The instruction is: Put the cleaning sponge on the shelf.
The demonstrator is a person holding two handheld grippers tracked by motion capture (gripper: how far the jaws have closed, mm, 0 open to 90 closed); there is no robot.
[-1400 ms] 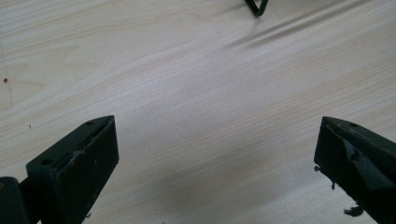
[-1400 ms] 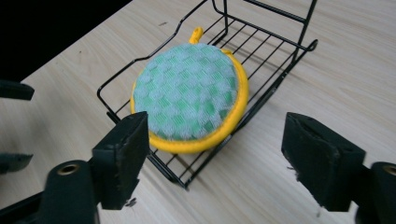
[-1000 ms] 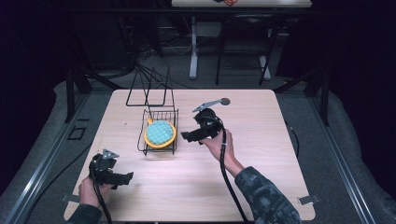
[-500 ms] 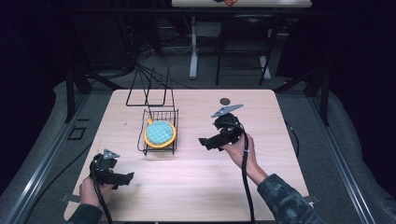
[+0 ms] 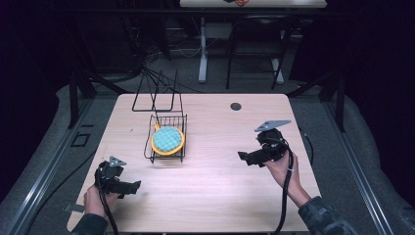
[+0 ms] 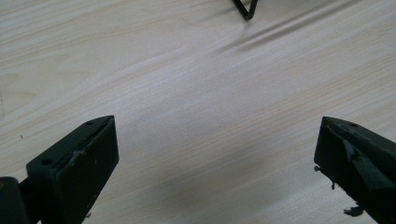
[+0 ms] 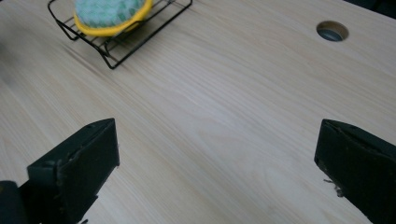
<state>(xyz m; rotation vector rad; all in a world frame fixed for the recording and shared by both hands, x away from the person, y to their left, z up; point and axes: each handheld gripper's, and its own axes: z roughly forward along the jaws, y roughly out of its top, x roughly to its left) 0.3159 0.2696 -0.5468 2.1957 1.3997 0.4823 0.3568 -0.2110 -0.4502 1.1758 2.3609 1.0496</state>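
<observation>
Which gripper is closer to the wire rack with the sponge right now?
Left, narrowly. The left gripper sits toward the person from the wire rack, by the table's near edge; the right gripper is off to the rack's right.

The table (image 5: 215, 196) is showing a pale wood grain with fine streaks. The wire rack (image 5: 166, 142) is showing black, and in it a round sponge (image 5: 168, 139) is showing a teal-green top with a knobbly checked texture over a yellow rim. Both grippers, the left gripper (image 5: 133, 185) and the right gripper (image 5: 243, 157), are showing black, each topped with a grey plate. A sleeve (image 5: 325, 220) is showing dark camouflage.
</observation>
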